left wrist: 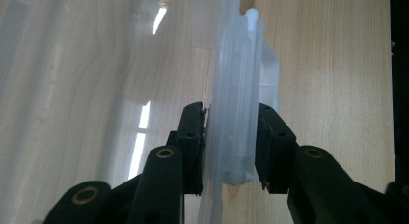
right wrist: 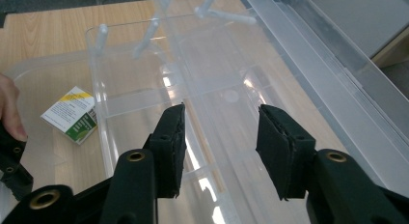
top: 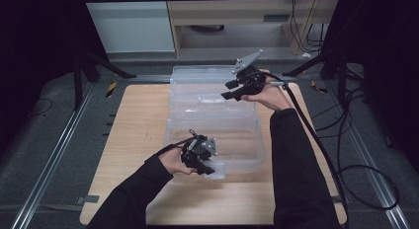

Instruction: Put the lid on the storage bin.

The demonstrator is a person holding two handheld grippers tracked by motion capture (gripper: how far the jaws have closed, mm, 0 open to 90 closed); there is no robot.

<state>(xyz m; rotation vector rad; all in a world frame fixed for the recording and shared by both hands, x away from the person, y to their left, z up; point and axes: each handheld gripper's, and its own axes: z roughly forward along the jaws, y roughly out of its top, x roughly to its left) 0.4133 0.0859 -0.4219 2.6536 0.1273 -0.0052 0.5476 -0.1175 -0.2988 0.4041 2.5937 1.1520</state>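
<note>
A clear plastic box (top: 247,155) lies on the wooden table (top: 143,120). My left gripper (top: 207,168) is at its near rim. In the left gripper view the pads press from both sides on that rim's clear handle edge (left wrist: 238,89), so the left gripper (left wrist: 230,142) is shut on it. My right gripper (top: 228,90) hovers over the far end, above a clear divided tray (top: 197,100). Its jaws stand apart in the right gripper view, where nothing sits between the fingers of the right gripper (right wrist: 219,147). A small green and white label card (right wrist: 72,113) lies in the box.
A second clear plastic piece (top: 197,73) lies at the table's far edge, behind the tray. Black cables (top: 316,140) trail from the right gripper across the right side. Metal rails (top: 54,155) flank the table. Bare wood lies to the left of the box.
</note>
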